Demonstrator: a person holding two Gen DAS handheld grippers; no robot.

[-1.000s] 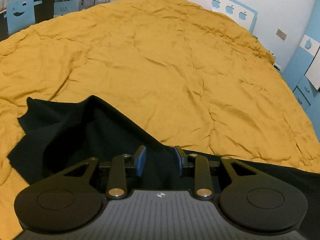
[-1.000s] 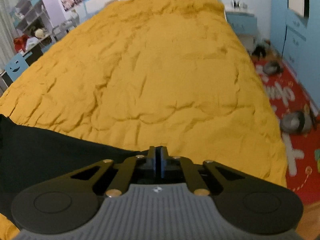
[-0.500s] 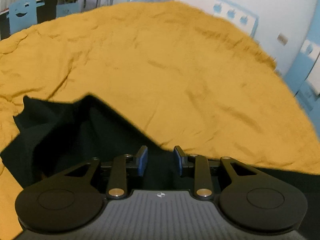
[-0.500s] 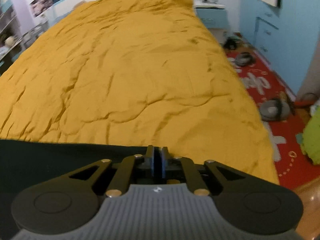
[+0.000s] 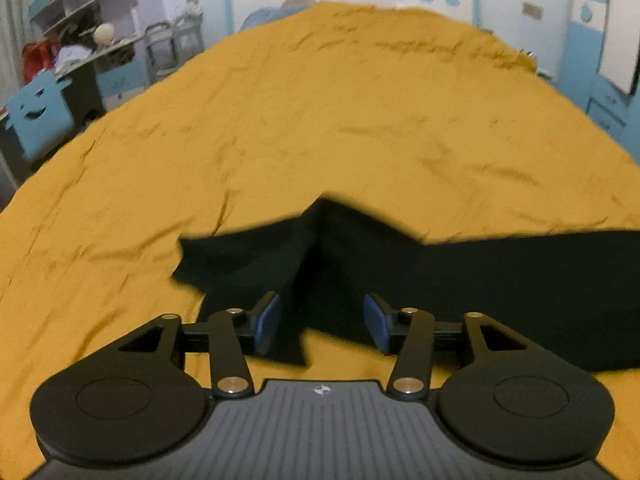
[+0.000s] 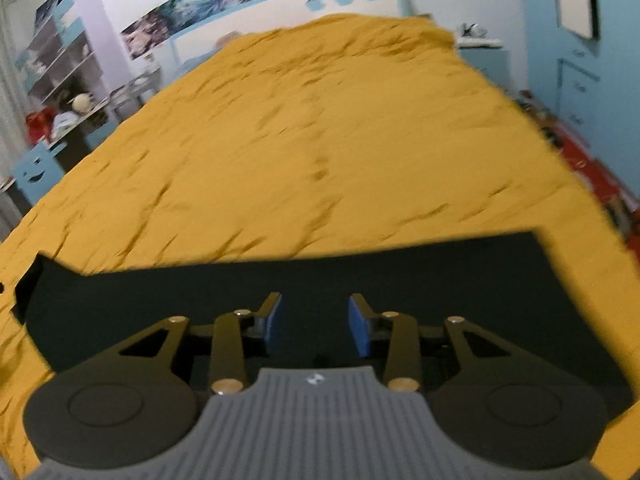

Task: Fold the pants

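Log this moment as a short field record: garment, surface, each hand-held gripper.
garment: black pants, spread along the near edge
surface: yellow bedspread, wrinkled
left hand-held gripper: open, above the pants, holding nothing
right hand-held gripper: open, above the pants, holding nothing
fold: a raised crease shows in the left view

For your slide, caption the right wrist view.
Open right gripper above black pants lying flat on a yellow bedspread.
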